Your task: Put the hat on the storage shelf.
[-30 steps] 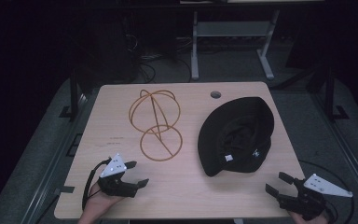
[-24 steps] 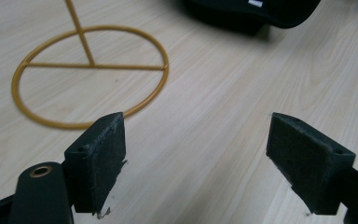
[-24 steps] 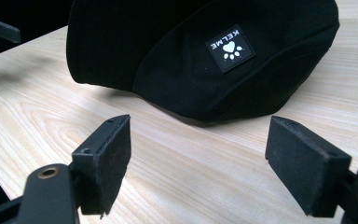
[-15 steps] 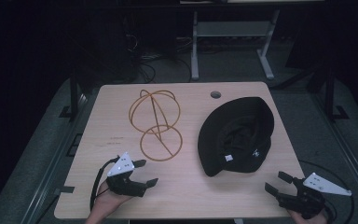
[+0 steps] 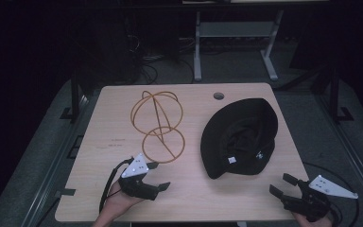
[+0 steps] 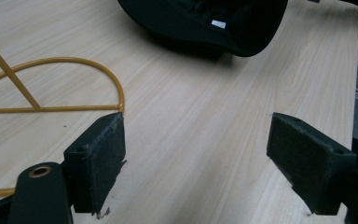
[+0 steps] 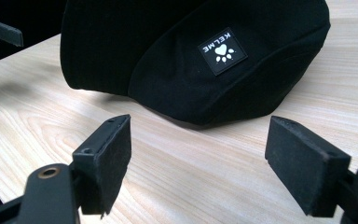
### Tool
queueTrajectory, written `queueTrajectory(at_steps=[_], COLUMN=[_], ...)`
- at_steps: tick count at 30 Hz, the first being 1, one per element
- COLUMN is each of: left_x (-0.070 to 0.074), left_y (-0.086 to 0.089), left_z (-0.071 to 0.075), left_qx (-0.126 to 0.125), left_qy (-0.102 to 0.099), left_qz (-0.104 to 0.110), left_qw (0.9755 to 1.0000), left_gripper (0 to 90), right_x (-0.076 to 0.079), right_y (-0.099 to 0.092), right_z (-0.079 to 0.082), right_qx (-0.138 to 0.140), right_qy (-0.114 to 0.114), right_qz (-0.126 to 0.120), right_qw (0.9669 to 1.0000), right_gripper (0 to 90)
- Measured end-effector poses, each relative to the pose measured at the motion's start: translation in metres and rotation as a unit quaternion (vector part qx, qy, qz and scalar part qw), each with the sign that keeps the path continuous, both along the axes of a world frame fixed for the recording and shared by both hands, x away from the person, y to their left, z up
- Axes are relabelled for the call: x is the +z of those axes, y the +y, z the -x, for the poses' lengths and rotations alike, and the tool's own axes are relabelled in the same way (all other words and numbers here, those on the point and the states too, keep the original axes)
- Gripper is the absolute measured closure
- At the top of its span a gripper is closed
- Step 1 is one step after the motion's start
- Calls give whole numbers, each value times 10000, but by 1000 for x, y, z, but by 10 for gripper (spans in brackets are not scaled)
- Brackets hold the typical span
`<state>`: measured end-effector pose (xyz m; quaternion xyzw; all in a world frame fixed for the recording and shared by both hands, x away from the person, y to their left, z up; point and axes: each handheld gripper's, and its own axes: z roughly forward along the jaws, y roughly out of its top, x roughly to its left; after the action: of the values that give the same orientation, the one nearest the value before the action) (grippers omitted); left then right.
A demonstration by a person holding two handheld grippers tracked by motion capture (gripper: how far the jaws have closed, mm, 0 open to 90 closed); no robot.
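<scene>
Black cloth with a small square patch reading "KELME" above a white heart and paw print: that is the hat (image 7: 196,60) lying just ahead of my right gripper (image 7: 198,158). A small white tag sits inside the hat, its writing too small to read. The hat rests brim-up on the right half of the worktop (image 5: 118,142), near the right edge. My right gripper's jaws are spread wide, hold nothing, and sit at the near right corner, close to the hat but apart from it. My left gripper (image 5: 157,176) sits by the near edge, left of the middle, its jaws also wide apart and empty, just beside the lower ring of a yellow wire frame (image 5: 158,125) without gripping it. The worktop is pale wood grain with a round hole (image 5: 218,96) near its far edge. The room beyond is dark, with a grey metal stand (image 5: 231,35) and cables on the floor.
</scene>
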<state>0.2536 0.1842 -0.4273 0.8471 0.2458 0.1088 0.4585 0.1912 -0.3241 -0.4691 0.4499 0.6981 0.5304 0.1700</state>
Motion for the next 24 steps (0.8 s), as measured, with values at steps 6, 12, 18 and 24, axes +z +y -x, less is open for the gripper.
queueTrajectory(at_steps=[6,12,18,24], left_x=[3,2,1,2], left_y=[-9,-25,-44,-58], left_z=[-3,-4,-6,-9], left_qx=[-77,-286,-492,-633], left_qy=[43,63,91,93], left_qz=[63,-18,-64,-104], left_qw=[9999,9996,9987,9979], left_gripper=[191,192,192,192], right_x=[1,1,0,1], right_y=[1,1,1,1], right_z=[-1,0,0,1], right_qx=[19,27,32,61], right_qy=[3,-11,-21,-13], right_qz=[1,0,-13,-19], right_qw=[10000,10000,10000,10000], right_gripper=[221,221,221,220])
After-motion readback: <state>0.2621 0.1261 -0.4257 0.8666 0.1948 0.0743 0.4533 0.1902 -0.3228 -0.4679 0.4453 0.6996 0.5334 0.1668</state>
